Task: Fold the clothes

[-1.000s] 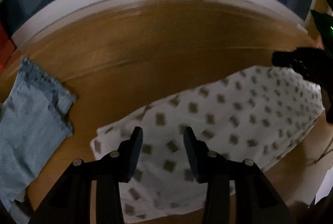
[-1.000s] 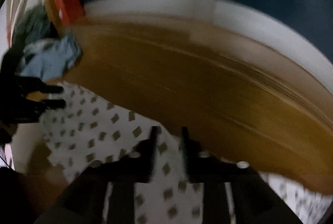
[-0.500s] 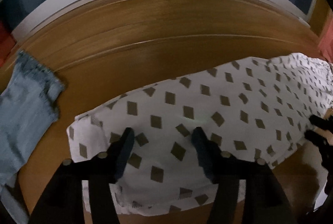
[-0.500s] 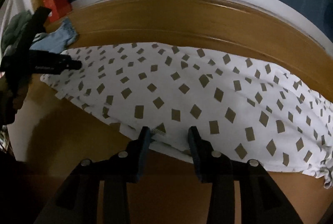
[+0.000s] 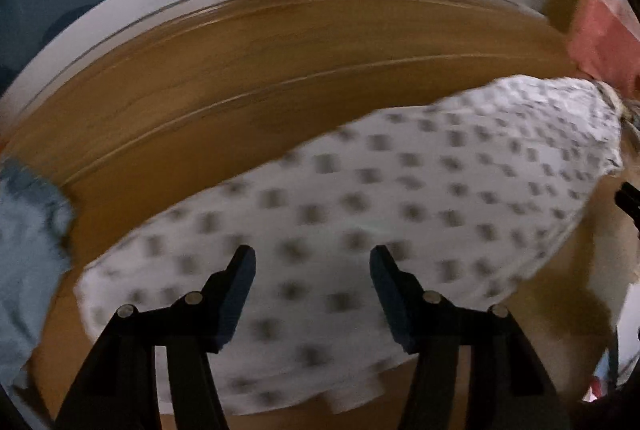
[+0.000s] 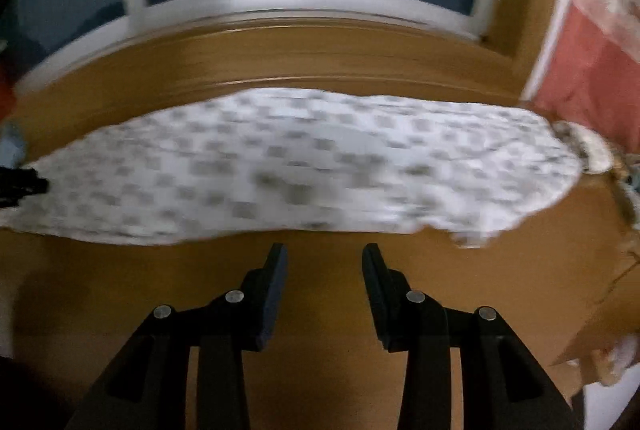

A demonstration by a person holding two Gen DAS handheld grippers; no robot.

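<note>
A white garment with dark diamond print [image 5: 400, 198] lies spread out long on the wooden table [image 5: 280, 70]. My left gripper [image 5: 312, 262] hovers over the garment's left end; its jaws are closing, their pads apart, the cloth below them and not pinched. In the right wrist view the same garment [image 6: 280, 158] stretches across the table. My right gripper [image 6: 324, 258] stands open over bare wood just in front of the garment's near edge, nothing between its fingers. The left gripper's tip [image 6: 20, 184] shows at that view's left edge.
A light blue denim piece [image 5: 28, 230] lies left of the garment. Something red [image 6: 592, 62] stands at the right end of the table, with small clutter below it. A window with a white frame [image 6: 304, 2] runs behind the table.
The right gripper has drawn back from the garment's edge onto bare wood and swung right. The left gripper's jaws stand wider than a second ago, and its view has shifted right along the cloth.
</note>
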